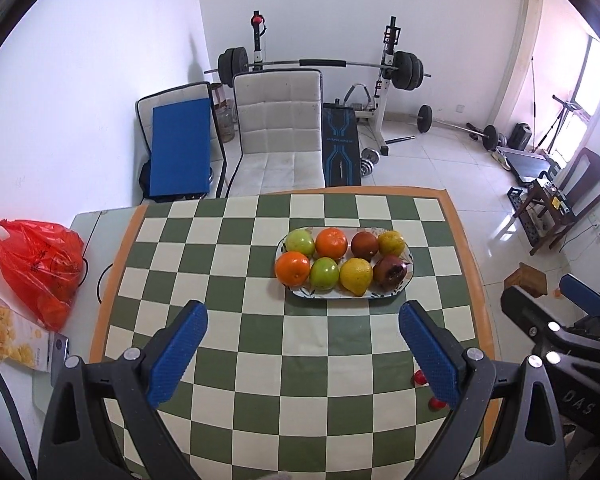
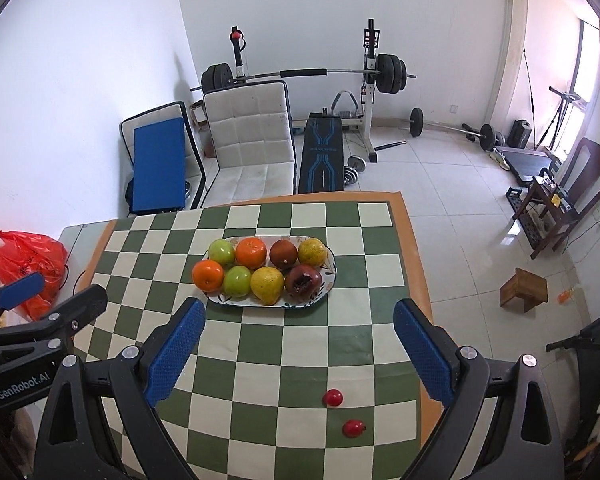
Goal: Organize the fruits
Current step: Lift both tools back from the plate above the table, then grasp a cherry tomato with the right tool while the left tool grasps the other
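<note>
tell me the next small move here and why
Probably lower the right gripper toward the nearer small red fruit on the checkered cloth. The plate already holds eight fruits in two rows, while two small red fruits, the other at, lie loose on that gripper's side. Both grippers, the left gripper included, are open and empty.

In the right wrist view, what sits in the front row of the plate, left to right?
Orange → green apple → yellow pear → dark red pomegranate.
</note>
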Demonstrator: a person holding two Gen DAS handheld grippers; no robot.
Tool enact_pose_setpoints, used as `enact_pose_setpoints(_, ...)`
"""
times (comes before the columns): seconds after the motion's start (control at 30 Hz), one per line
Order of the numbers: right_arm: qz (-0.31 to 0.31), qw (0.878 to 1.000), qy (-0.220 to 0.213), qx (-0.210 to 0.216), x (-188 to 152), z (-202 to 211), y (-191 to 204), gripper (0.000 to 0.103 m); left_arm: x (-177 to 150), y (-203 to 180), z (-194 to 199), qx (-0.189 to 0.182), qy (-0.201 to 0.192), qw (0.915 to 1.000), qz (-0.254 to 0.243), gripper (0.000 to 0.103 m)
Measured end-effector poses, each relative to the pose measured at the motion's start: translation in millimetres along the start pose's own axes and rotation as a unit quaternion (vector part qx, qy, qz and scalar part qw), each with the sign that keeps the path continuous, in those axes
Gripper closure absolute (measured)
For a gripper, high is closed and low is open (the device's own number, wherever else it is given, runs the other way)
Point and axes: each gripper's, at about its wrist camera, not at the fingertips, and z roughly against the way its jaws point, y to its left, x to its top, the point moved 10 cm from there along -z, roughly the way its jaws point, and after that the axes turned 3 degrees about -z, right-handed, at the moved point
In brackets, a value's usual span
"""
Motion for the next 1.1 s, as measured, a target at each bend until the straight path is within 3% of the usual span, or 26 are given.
enact_pose_setpoints(0.2, -0.052, 0.998, 0.02, 0.028, -8.3, -26.8, -23.5, 0.005, -13.6, -5.0, -39.3, 0.007, 0.046, 0.9989, -0.009, 0.0)
enact_pose_setpoints(0.37, -0.089, 0.991, 0.1, 0.009, -55.9, -85.7, -67.7, 0.005, -44.2, -25.2, -91.2, 0.028, 0.101, 0.9934, -0.045, 0.0)
enact_pose_setpoints(0.47, -0.113, 0.978, 0.174, -0.013, -111.6, -131.4, -94.9, 0.006, -72.5, -47.8, -129.5, 0.035, 0.149, 0.9852, -0.077, 0.0)
enact_pose_setpoints(0.6, -0.144, 0.958, 0.248, -0.016, -179.6, -178.0, -116.3, 0.029, -116.3, -78.3, -180.1, 0.034, 0.219, 0.9683, -0.115, 0.0)
enact_pose_setpoints(0.8, -0.177, 0.934, 0.31, -0.01, -248.3, -212.5, -130.6, 0.045, -164.1, -111.7, -221.7, 0.029, 0.284, 0.944, -0.165, 0.0)
enact_pose_setpoints(1.0, -0.155, 0.93, 0.334, -0.003, -277.7, -221.3, -122.0, 0.07, -175.2, -139.9, -230.7, 0.01, 0.293, 0.9378, -0.185, 0.0)
enact_pose_setpoints(1.1, -0.157, 0.936, 0.314, -0.003, -276.8, -217.8, -125.9, 0.07, -172.2, -162.7, -232.7, -0.019, 0.294, 0.9372, -0.187, 0.0)
